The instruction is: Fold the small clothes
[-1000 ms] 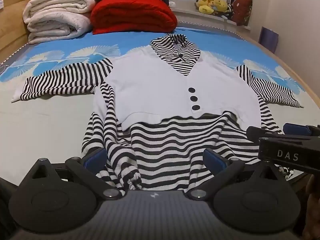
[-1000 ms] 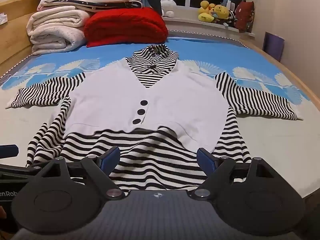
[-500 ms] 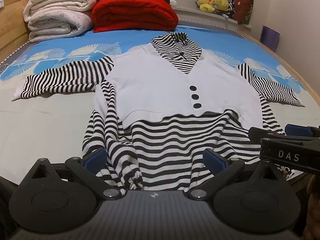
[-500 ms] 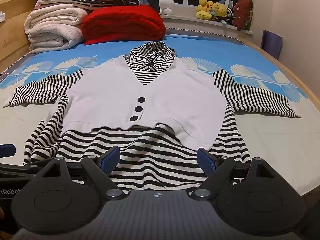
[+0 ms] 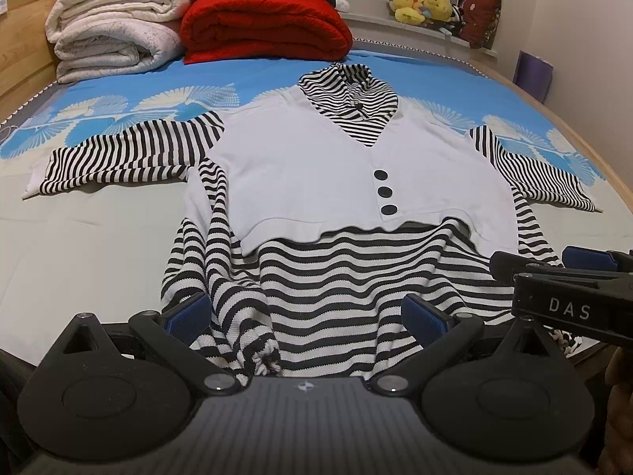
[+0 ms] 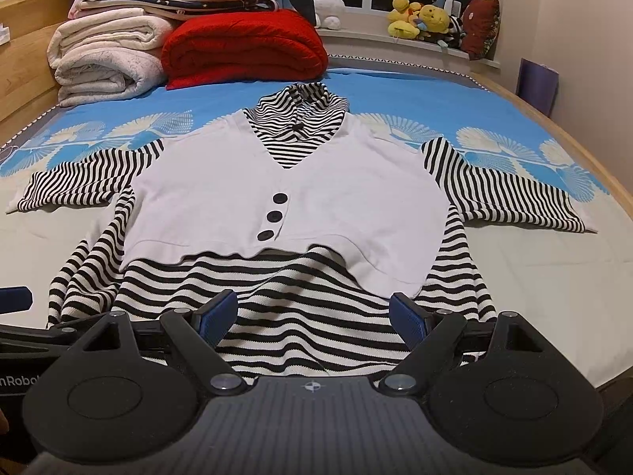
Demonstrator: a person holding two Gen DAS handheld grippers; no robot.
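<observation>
Striped top (image 5: 316, 277) lies spread flat on the bed (image 5: 79, 257) just ahead of your left hand-held gripper (image 5: 304, 316) and right hand-held gripper (image 6: 312, 312); both gape wide, empty. No fold made; sleeves, body remain.

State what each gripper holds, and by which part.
Nothing. The left gripper and right gripper are both open, poised over the striped top's hem, gripping no fabric.
</observation>
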